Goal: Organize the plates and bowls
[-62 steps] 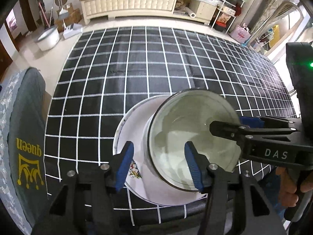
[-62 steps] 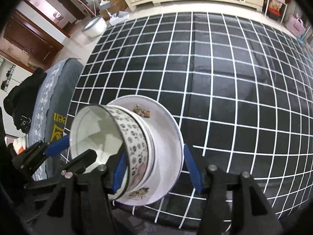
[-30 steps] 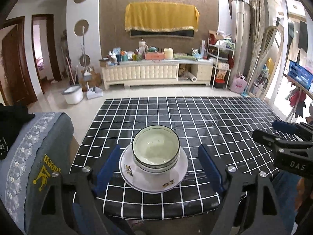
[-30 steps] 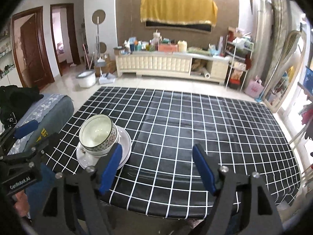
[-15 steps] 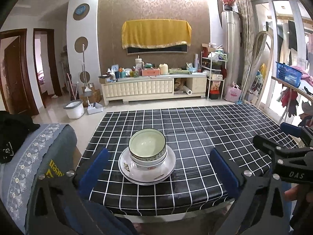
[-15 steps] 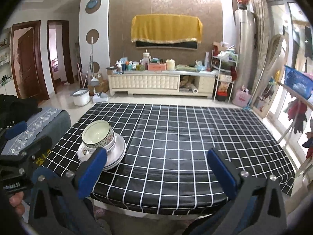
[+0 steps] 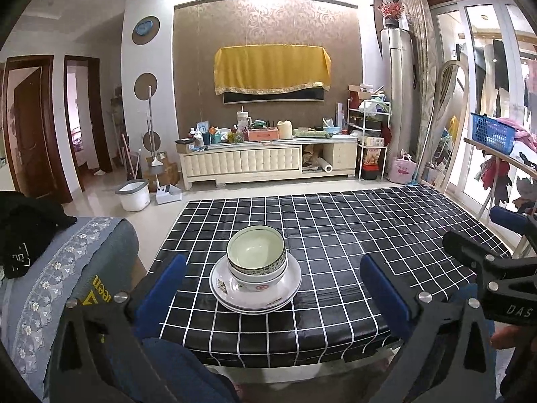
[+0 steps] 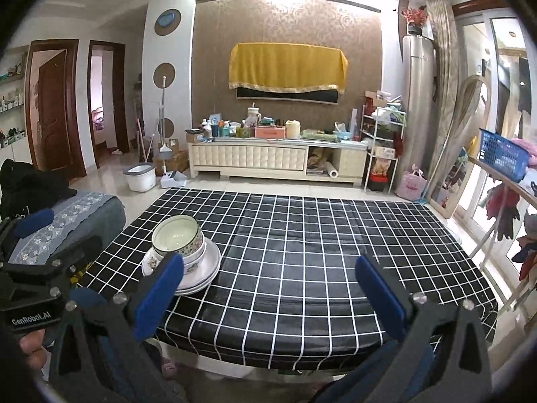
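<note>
Two nested bowls (image 7: 256, 252) sit on stacked white plates (image 7: 292, 283) near the front left of the black checked table (image 7: 369, 221). The top bowl has a green patterned rim and a pale empty inside. My left gripper (image 7: 270, 265) is held back off the table's front edge, facing the stack, open and empty. In the right wrist view the bowls (image 8: 176, 235) and plates (image 8: 209, 262) lie left of centre. My right gripper (image 8: 268, 263) stands open and empty in front of the table (image 8: 302, 235). Each gripper appears at the edge of the other's view, right gripper (image 7: 480, 228) and left gripper (image 8: 62, 231).
A chair with a grey embroidered cover (image 7: 67, 268) and a black garment (image 7: 27, 231) stands left of the table. Beyond the table are a white bucket (image 7: 132, 194), a cream TV cabinet (image 7: 268, 161) and, at right, a drying rack with a blue basket (image 7: 493, 132).
Both grippers have let go of the bowl and plates, opened wide and drawn back from the table. The views have lifted from the tabletop to the room.
</note>
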### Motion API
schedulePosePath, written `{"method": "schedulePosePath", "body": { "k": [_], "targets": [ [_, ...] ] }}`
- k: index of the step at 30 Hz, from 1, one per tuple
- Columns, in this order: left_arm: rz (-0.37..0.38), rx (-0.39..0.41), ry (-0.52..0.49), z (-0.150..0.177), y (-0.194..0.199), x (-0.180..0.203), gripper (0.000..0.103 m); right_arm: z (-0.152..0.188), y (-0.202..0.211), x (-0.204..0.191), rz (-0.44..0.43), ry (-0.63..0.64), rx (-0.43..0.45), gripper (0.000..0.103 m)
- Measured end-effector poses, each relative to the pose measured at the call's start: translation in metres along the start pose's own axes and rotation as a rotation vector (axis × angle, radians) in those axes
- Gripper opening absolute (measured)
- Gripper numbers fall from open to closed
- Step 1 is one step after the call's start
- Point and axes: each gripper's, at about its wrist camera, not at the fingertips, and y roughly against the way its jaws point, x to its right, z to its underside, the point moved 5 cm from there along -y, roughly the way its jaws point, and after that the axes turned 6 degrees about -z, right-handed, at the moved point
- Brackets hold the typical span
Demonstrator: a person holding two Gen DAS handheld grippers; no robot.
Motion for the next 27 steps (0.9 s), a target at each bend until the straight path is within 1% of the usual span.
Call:
{"method": "schedulePosePath", "body": {
  "k": [3, 8, 12, 17, 27],
  "targets": [
    [0.0, 0.007, -0.01, 0.001, 0.003, 0.002, 0.103, 0.0, 0.005, 0.001, -0.002, -0.003, 0.009, 0.103],
    [0.007, 0.009, -0.02, 0.002, 0.008, 0.007, 0.103, 0.003, 0.006, -0.003, -0.019, -0.007, -0.001, 0.103],
    [-0.005, 0.003, -0.033, 0.003, 0.009, 0.009, 0.103, 0.004, 0.007, -0.004, -0.016, 0.0, -0.002, 0.103],
    [0.014, -0.004, -0.02, 0.004, 0.011, 0.009, 0.103, 0.005, 0.01, -0.003, -0.016, -0.006, 0.002, 0.103],
    [0.017, -0.015, -0.026, 0.007, 0.011, 0.011, 0.103, 0.008, 0.009, 0.0, -0.012, -0.013, -0.007, 0.103]
  ]
}}
